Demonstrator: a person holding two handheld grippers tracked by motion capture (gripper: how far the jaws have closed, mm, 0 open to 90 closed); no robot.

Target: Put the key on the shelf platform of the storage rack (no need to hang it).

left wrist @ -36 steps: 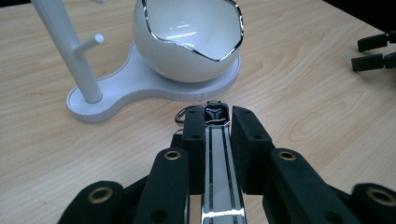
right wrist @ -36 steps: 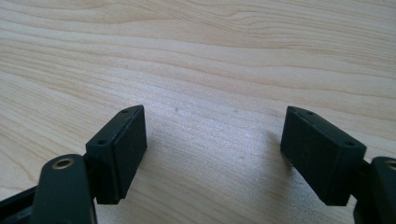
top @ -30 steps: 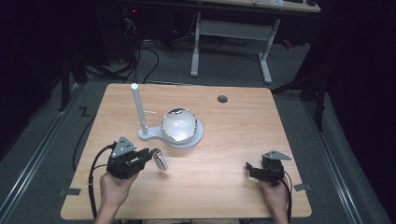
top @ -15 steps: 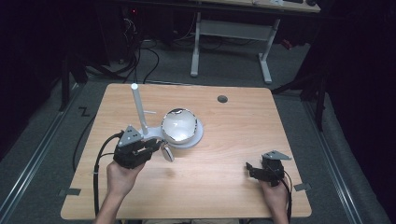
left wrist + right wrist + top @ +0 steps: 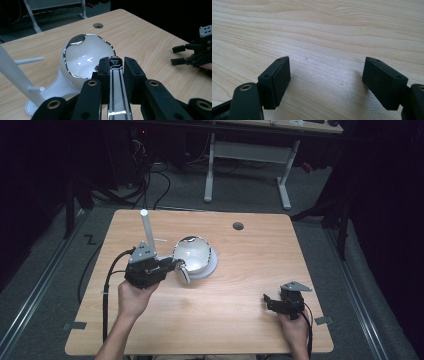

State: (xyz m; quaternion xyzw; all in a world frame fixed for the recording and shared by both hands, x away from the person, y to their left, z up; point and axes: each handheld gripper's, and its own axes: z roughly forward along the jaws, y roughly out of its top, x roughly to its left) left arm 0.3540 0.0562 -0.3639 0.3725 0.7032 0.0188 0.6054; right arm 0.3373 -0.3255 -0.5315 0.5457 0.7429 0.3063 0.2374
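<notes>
left gripper [image 5: 113, 75] clamps chrome strip [image 5: 116, 100] | white bowl-stand [image 5: 195, 255] just ahead, perhaps touching | right gripper [image 5: 325, 82] agape

One bench [image 5: 240, 285] carries one white stand [image 5: 148, 237], one glossy white bowl-shaped shell [image 5: 192, 254] and one chrome strip [image 5: 116, 87]; two tools: left [image 5: 172, 265], right [image 5: 267, 301].

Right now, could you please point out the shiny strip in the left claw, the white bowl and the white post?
shiny strip [image 5: 115, 82], left gripper view, flat face.
white bowl [image 5: 85, 58], left gripper view, inner wall.
white post [image 5: 147, 230], high view, shaft.
</notes>
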